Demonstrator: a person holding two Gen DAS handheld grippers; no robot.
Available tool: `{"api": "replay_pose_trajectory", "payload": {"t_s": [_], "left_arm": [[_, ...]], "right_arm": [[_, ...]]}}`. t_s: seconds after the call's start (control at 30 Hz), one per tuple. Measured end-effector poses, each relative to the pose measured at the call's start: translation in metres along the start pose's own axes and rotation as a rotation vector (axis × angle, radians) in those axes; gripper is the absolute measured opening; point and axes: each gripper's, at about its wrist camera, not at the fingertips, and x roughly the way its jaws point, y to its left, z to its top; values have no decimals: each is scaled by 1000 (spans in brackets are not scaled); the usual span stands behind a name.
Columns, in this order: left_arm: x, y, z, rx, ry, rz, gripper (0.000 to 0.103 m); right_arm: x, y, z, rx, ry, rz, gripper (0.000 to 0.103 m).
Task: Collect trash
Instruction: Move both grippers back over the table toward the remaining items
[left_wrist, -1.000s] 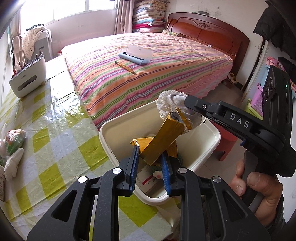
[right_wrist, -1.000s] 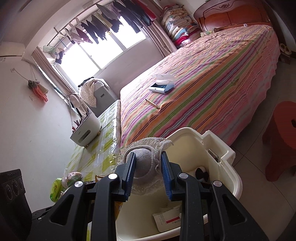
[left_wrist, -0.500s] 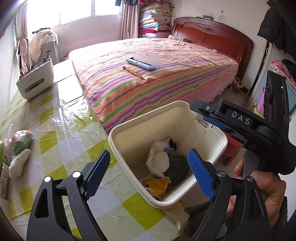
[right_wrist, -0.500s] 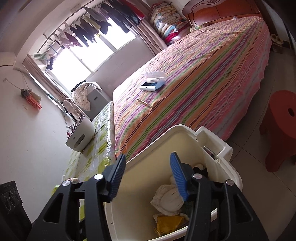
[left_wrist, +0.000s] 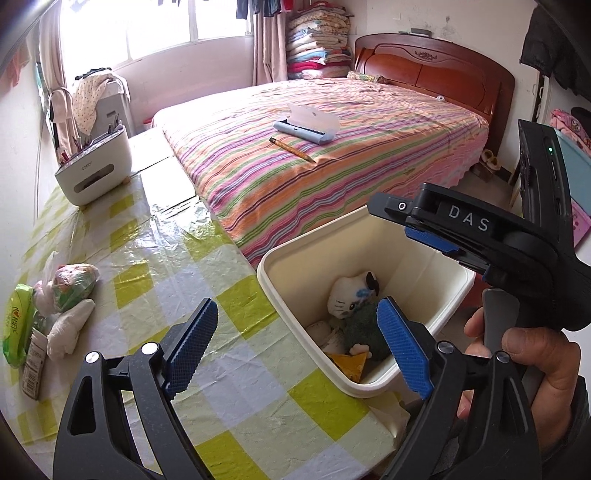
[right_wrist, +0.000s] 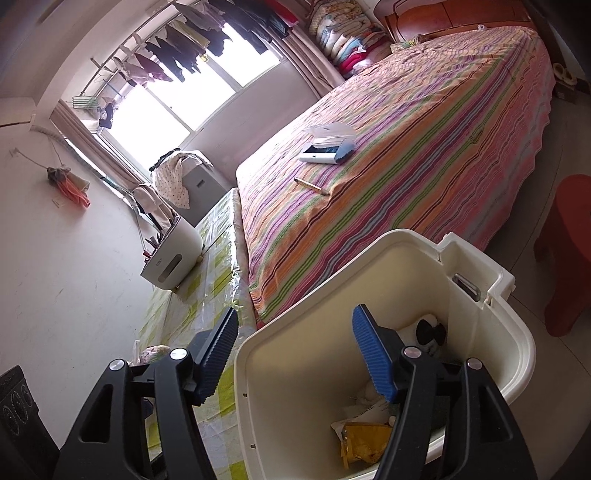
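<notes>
Writing on right gripper (left_wrist: 424, 225): white letters "DAS" on its black body, read in the left wrist view.
Writing on organizer (left_wrist: 94, 168): a short grey word on the front of the white desk organizer; too small to read.
Writing on green packet (left_wrist: 14, 326): red characters on the packet at the table's left edge; not legible.
Left gripper (left_wrist: 295, 347): jaws spread wide, nothing between the pads; it hangs over the near rim of the bin.
Right gripper state: jaws parted and opening, nothing between them; a hand (left_wrist: 524, 354) grips its handle.
Trash location: inside the cream bin (left_wrist: 280, 291), which stands at the edge of the checked table (left_wrist: 184, 273) beside the striped bed (left_wrist: 332, 155).
Bin contents: a white cat-face soft item (left_wrist: 349, 295), a dark green fuzzy item (left_wrist: 364, 326), a yellow wrapper (left_wrist: 351, 363) and white paper scraps, all on the bottom.
Change, left gripper: a second ago its pads pinched the yellow wrapper above the bin; the wrapper now lies inside.
Change, right gripper: a second ago it clamped a lace-edged soft item; that grip is gone.
On the bed: a blue open case (left_wrist: 306, 127) and a pencil (left_wrist: 291, 149), both unmoved.
</notes>
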Motion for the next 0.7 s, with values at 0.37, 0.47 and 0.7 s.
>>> {"api": "replay_pose_trajectory", "payload": {"t_s": [0.37,0.47,0.7], "left_arm": [[-10,21,0,-27,-4,55,87],[-12,37,2,-75,-3,76,87],[-28,84,2,-167,-16,152,87]], "right_arm": [[20,32,-9,-36,50,38,63],[25,41,-13,-47,64,49,63],[40,67,-23,-82,96,80,63]]}}
